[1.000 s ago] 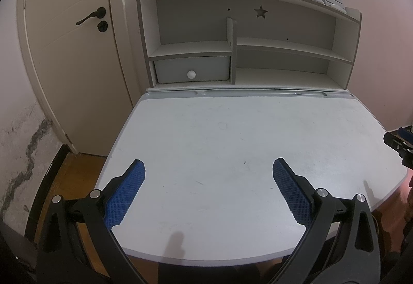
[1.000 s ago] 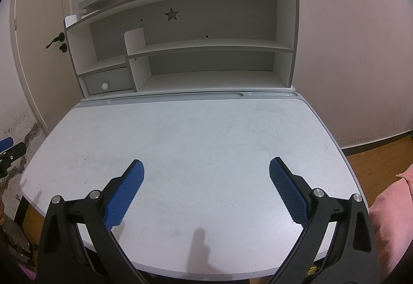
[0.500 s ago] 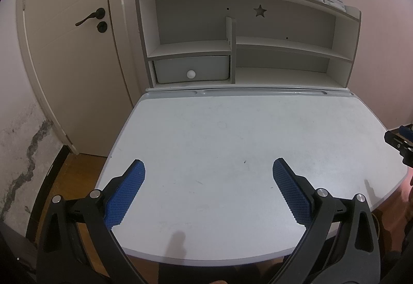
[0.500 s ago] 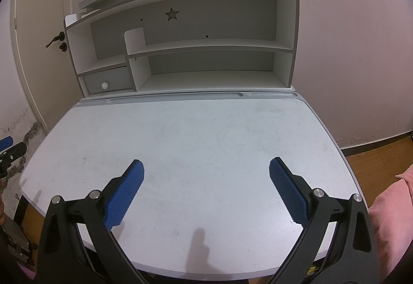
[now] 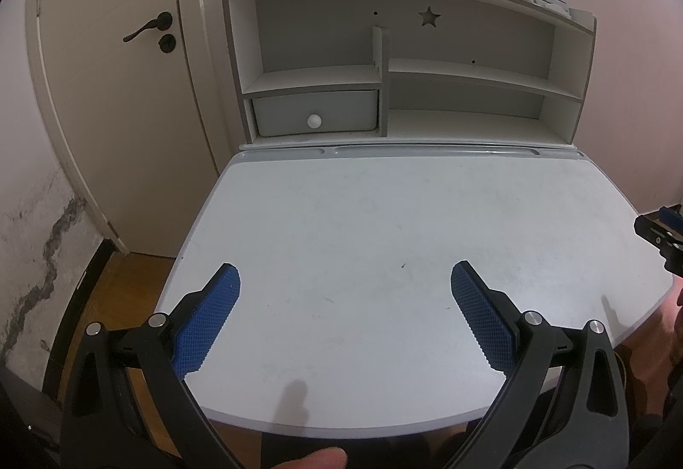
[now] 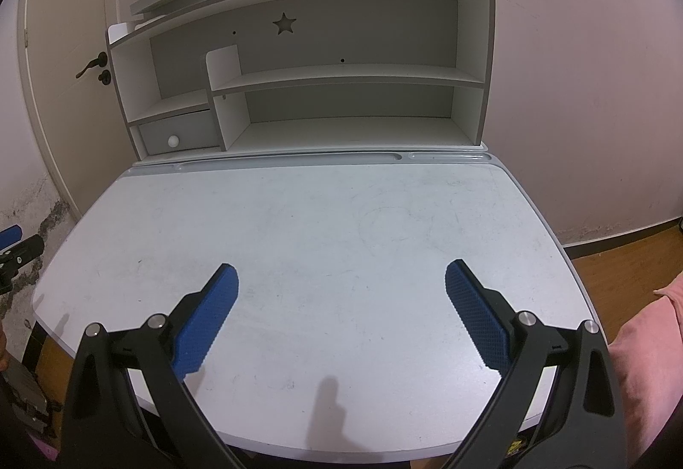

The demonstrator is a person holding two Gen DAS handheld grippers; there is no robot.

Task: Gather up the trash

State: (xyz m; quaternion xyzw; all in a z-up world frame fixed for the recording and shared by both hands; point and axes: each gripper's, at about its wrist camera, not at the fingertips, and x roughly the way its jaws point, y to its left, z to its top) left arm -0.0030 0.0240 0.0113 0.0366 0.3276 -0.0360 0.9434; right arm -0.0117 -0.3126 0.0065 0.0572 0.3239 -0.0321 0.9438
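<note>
My left gripper [image 5: 345, 289] is open and empty, held above the front left part of the white desk top [image 5: 405, 213]. My right gripper [image 6: 341, 289] is open and empty above the front right part of the same desk top [image 6: 320, 221]. Each gripper's tip shows at the edge of the other's view: the right one in the left wrist view [image 5: 666, 232], the left one in the right wrist view [image 6: 15, 247]. No trash is in view on the desk.
A grey and white shelf unit [image 5: 405, 55] with a small drawer [image 5: 316, 119] stands at the desk's back. A shut door [image 5: 106, 63] is to the left, wooden floor [image 6: 631, 264] to the right. Pink cloth [image 6: 649, 341] lies at the right edge.
Both grippers have held almost still and stayed open. The views shifted only very slightly.
</note>
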